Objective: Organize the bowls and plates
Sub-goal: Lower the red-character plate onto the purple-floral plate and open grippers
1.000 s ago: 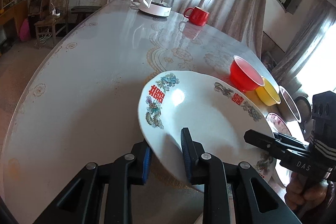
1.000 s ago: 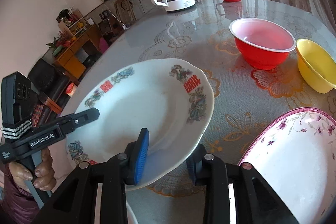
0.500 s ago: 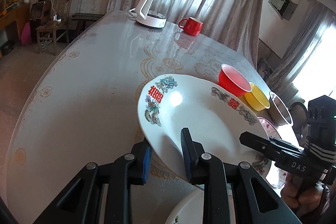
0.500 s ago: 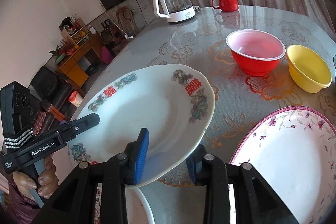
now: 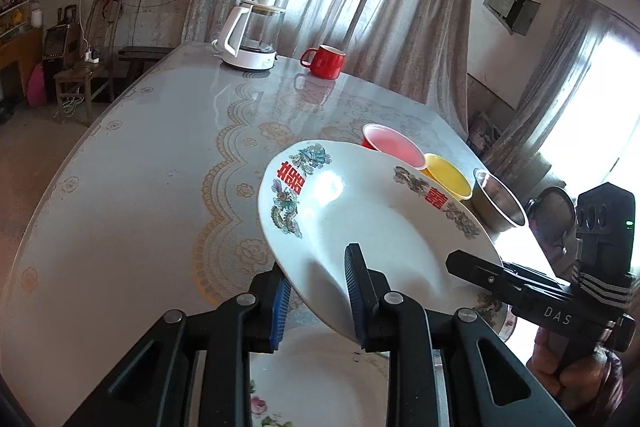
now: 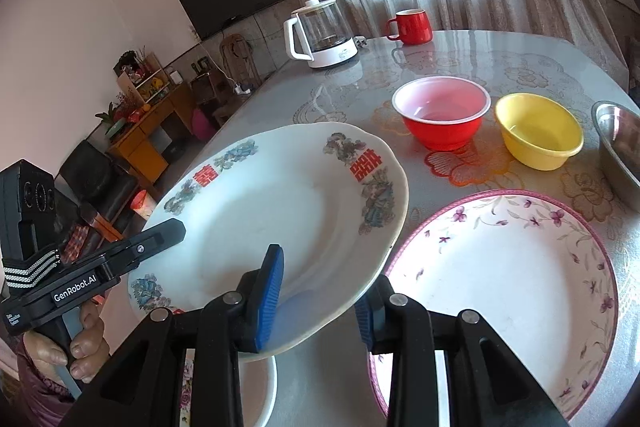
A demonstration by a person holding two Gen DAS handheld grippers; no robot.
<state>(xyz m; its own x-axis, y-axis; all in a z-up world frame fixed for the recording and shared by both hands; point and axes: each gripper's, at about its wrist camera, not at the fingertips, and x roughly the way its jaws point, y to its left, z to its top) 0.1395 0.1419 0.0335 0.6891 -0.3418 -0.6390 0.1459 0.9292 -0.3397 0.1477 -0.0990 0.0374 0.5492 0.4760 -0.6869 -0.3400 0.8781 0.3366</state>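
Note:
A white plate with red characters and dragon prints is held tilted in the air above the table. My left gripper is shut on its near rim. My right gripper is shut on the opposite rim. A purple-rimmed flowered plate lies flat on the table at the right. A white floral dish sits under the held plate. A red bowl, a yellow bowl and a steel bowl stand in a row behind.
A white glass kettle and a red mug stand at the far end of the table. Curtains hang behind. A cabinet, chairs and a sofa stand off the table's left side.
Both grippers have lifted the dragon plate higher and drawn it back toward the near edge. The white floral dish now shows beneath it.

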